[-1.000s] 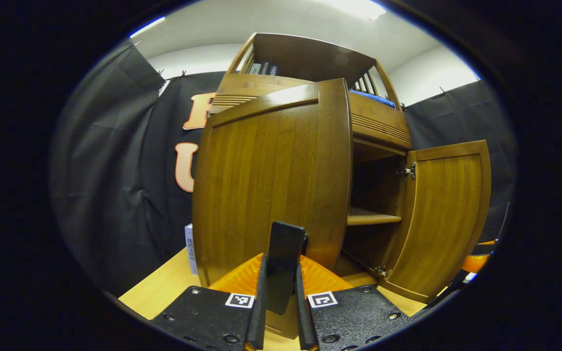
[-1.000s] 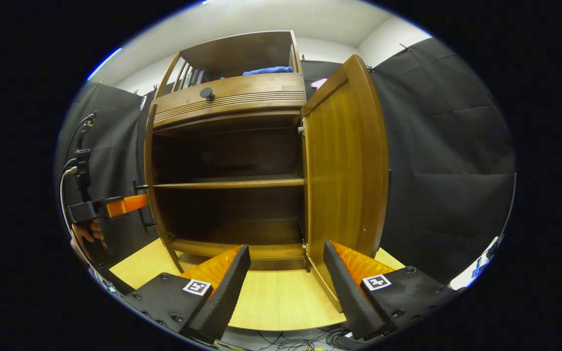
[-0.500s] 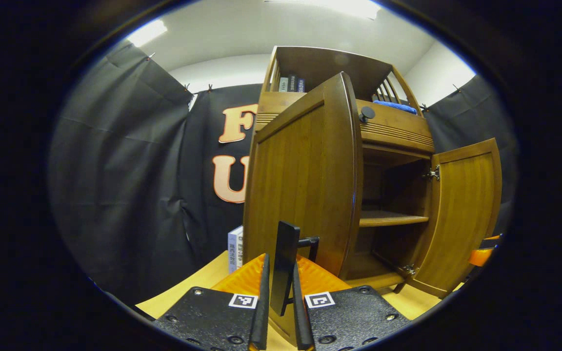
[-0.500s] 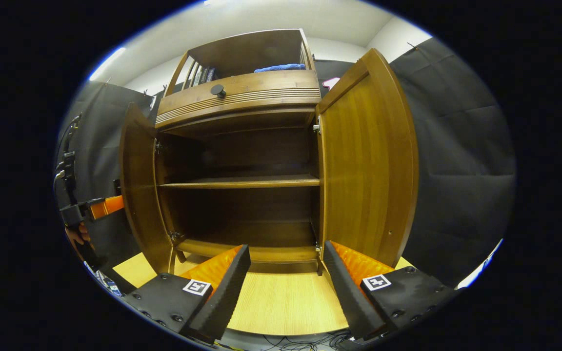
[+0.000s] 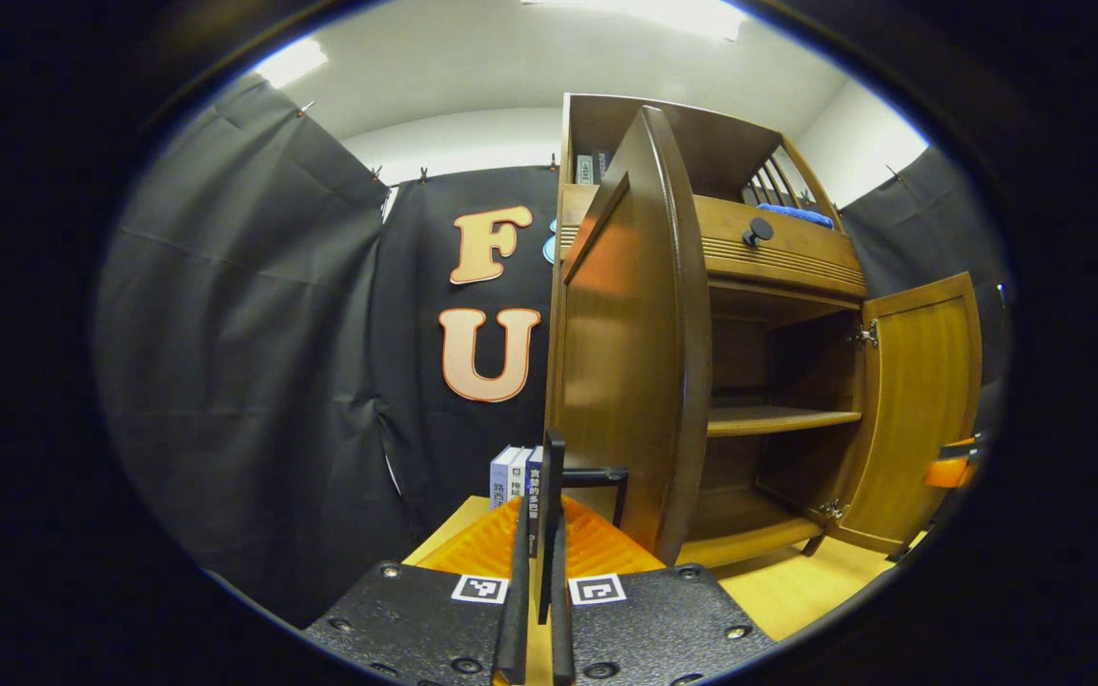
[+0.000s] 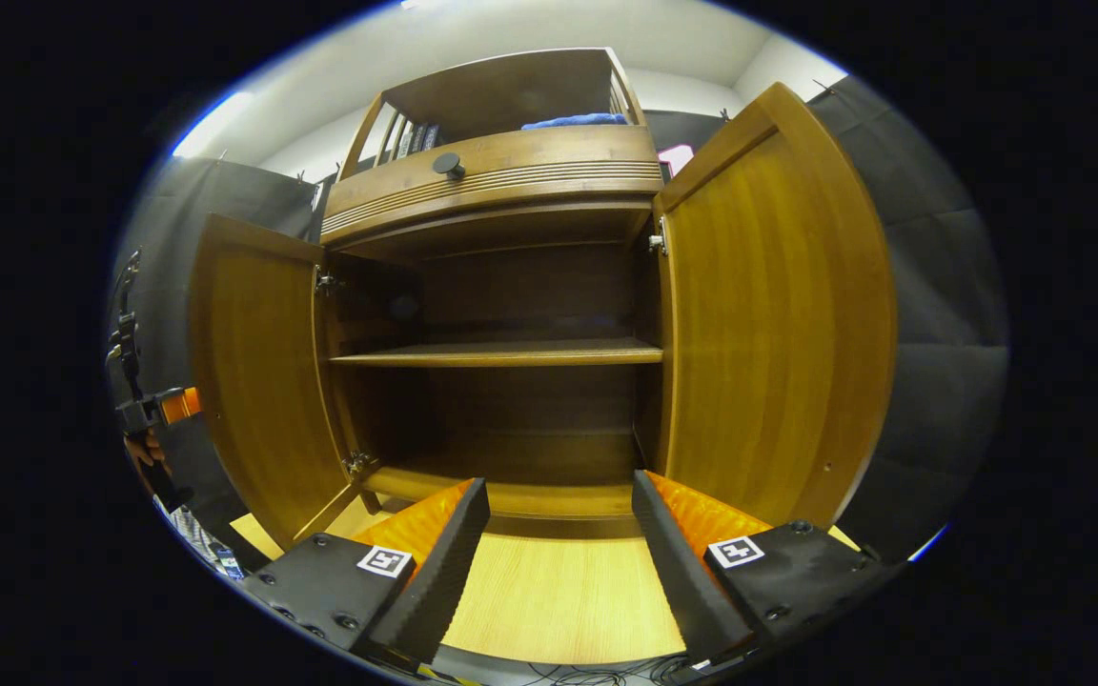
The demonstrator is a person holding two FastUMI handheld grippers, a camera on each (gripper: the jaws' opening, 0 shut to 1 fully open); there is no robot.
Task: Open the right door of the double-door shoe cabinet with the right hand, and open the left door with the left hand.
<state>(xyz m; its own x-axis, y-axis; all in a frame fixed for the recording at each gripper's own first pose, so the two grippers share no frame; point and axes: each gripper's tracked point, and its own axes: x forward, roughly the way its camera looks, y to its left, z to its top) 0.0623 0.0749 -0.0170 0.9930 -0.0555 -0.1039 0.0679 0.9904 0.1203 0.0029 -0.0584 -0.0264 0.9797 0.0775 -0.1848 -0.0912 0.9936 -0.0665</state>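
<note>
The left gripper (image 5: 538, 610) has its jaws clenched on the handle (image 5: 554, 495) of the left door (image 5: 620, 362), a dark upright bar standing straight up between them, with the door panel just beyond and to their right. That door swings wide, seen nearly edge-on from the left gripper view, its long axis vertical and its hinge side away at the cabinet (image 5: 768, 257). Past the jaws to the left, a few books (image 5: 516, 476) stand on the bench (image 5: 797, 591) against the booth wall, near the path of the door; they look like the one thing that could stop the swing, if it runs further.

The right gripper (image 6: 559, 562) hangs with jaws released and empty, well back from the cabinet front, the bench bare between them. Ahead and to their right stands the right door (image 6: 778, 314), fully open; ahead and to their left, the left door again, with the left gripper and a hand behind its outer edge. A shelf (image 6: 501, 354) crosses the open interior. Both doors appear open, so the task looks all but done; letting go of the handle seems what is left.
</note>
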